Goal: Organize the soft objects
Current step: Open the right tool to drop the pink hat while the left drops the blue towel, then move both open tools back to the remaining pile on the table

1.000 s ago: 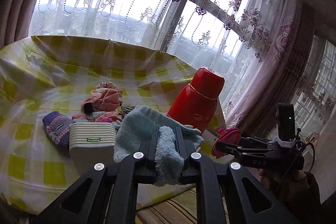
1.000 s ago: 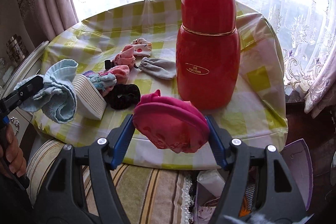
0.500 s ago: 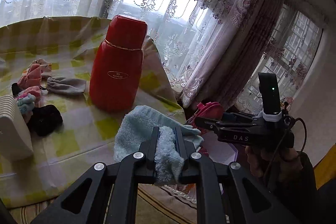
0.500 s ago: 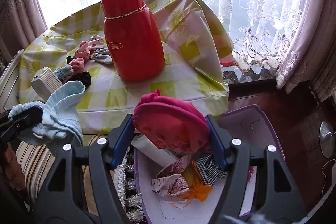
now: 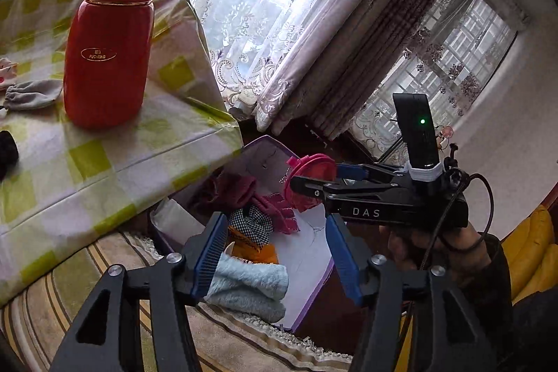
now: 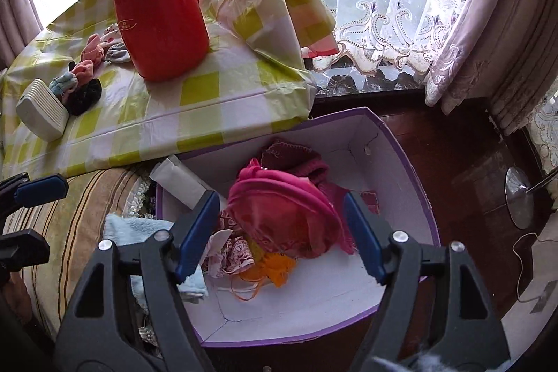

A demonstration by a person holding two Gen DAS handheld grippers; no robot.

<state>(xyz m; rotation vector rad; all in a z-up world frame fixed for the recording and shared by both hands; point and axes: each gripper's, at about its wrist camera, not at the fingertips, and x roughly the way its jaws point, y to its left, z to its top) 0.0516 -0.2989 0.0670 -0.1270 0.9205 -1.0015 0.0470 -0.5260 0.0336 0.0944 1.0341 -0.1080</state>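
blue towel [image 5: 249, 288] released, jaws opening over box [image 6: 415, 183]

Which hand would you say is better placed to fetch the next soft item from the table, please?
Left, probably: the left gripper, jaws opening with the blue towel dropping away, is nearer the table.

Both wrist views down onto box [image 5: 314, 271]

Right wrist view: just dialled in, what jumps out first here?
The big red flask upright on the checked tablecloth at upper left. Below the table's edge sits a purple-walled box of soft things. Over it the right gripper is opening, a bright pink cloth item between its fingers without the pads pressing it. A pale blue towel hangs over the box's left rim.
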